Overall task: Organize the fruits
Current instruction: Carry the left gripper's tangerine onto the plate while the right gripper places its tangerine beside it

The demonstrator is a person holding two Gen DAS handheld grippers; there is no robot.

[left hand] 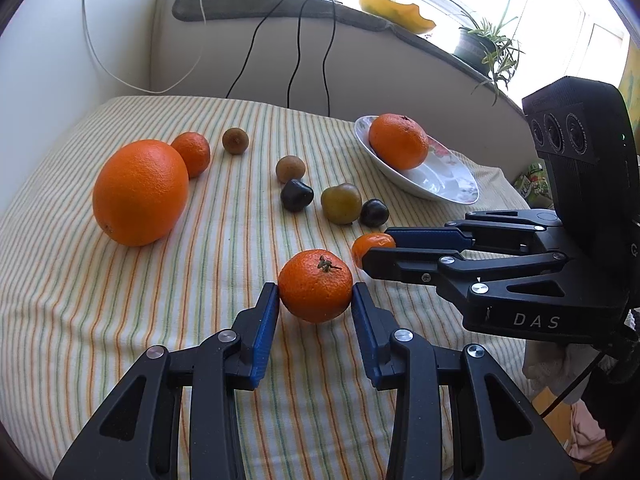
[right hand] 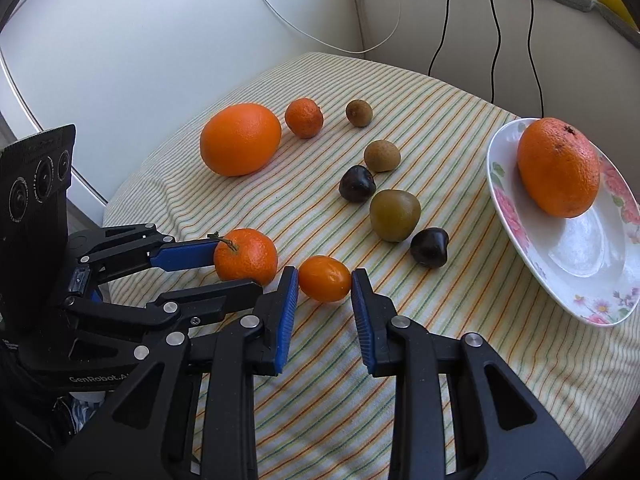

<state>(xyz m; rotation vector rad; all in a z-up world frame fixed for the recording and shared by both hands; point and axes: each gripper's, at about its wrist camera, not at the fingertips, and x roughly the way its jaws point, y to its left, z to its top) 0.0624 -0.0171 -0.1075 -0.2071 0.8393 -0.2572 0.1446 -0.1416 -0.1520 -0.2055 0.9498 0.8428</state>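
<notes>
1. Far left of the striped cloth (right hand: pixel 440 360): a large orange (right hand: pixel 240 139) is seen, with a small mandarin (right hand: pixel 304 117) just beside it on its right; whether they touch cannot be told.
2. The left gripper (left hand: pixel 315 292) is closed on a stemmed mandarin (left hand: pixel 315 285); both blue pads (left hand: pixel 265 320) are seen against its sides, the fruit resting on the cloth.
3. Just right of it, a small oval orange fruit (right hand: pixel 325 278) lies between the fingers of the right gripper (right hand: pixel 325 284). The jaws stand narrow; a thin gap is seen on the left side, and contact on the right cannot be told.
4. The two grippers are crowded together: in the right wrist view, the lower finger of the left gripper runs close against the right gripper's left finger.
5. Mid-cloth, beyond the grippers: two brown round fruits (right hand: pixel 359 113) (right hand: pixel 382 155), a dark fruit (right hand: pixel 357 184), a green-brown fruit (right hand: pixel 395 215) and a second dark fruit (right hand: pixel 429 247) are noted in a loose line, near one another.
6. Far right: a floral plate (right hand: pixel 576 296) is seen tilted, holding one orange (right hand: pixel 558 167) on its upper part.
7. Behind: black cables (left hand: pixel 296 64) hang down the wall; a potted plant (left hand: pixel 486 46) stands on the ledge.
</notes>
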